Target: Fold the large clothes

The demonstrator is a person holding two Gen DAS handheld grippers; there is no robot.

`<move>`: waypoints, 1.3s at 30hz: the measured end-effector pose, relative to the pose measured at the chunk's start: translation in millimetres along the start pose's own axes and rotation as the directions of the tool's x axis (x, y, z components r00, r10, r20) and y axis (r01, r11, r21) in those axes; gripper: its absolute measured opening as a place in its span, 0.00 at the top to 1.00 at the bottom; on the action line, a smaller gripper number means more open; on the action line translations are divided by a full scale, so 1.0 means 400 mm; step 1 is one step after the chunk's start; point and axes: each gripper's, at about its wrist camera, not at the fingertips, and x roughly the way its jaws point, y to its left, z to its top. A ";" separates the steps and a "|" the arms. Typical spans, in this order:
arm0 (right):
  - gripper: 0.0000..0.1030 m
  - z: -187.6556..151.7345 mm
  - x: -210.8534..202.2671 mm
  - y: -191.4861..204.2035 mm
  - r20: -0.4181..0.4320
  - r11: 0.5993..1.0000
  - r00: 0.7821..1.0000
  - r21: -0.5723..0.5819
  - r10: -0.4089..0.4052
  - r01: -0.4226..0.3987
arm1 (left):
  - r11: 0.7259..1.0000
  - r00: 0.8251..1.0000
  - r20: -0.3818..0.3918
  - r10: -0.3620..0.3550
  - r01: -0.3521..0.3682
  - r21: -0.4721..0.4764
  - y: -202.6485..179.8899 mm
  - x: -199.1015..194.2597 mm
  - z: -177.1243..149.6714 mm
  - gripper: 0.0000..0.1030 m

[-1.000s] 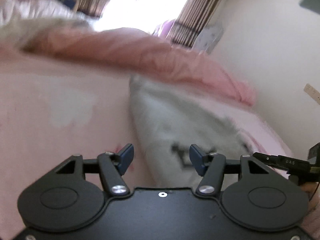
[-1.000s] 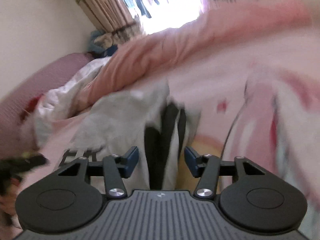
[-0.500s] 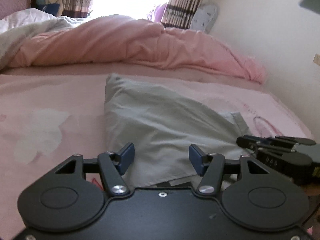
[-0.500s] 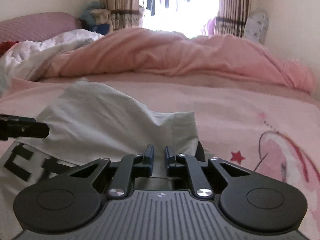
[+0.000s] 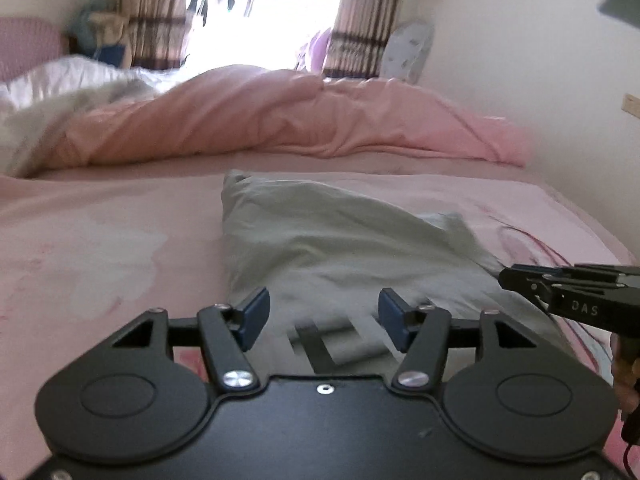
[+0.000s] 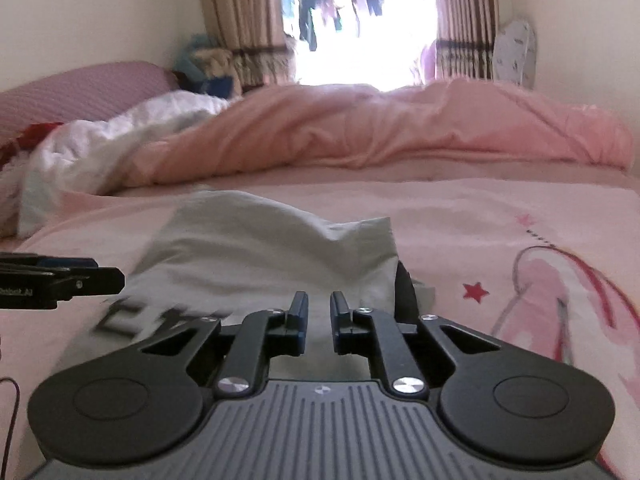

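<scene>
A pale grey garment [image 5: 320,248] with black lettering lay crumpled on a pink bed [image 5: 100,232], mid-frame in both views. The left gripper [image 5: 324,314] had its fingers spread over the cloth, pinching nothing. The right gripper [image 6: 319,316] showed fingers nearly together; whether they pinched fabric was unclear.

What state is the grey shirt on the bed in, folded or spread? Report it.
Partly folded, not spread flat: the grey shirt lies doubled on the pink bed, one side edge a rounded crease, far corner puffed up.
</scene>
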 end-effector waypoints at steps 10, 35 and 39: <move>0.87 -0.128 -0.062 0.026 -0.029 0.996 0.996 0.003 -0.086 0.086 | 0.999 0.998 -0.058 -0.040 0.038 -0.038 -0.065 -0.082 -0.184 0.44; 0.79 -0.177 -0.227 0.072 -0.005 0.995 0.995 0.019 -0.096 0.096 | 0.996 0.996 -0.057 0.066 -0.069 -0.052 -0.158 -0.229 -0.281 0.36; 0.79 -0.209 -0.186 0.058 -0.060 0.992 0.991 0.042 -0.119 0.121 | 0.995 0.992 -0.086 0.092 -0.096 -0.038 -0.165 -0.194 -0.317 0.37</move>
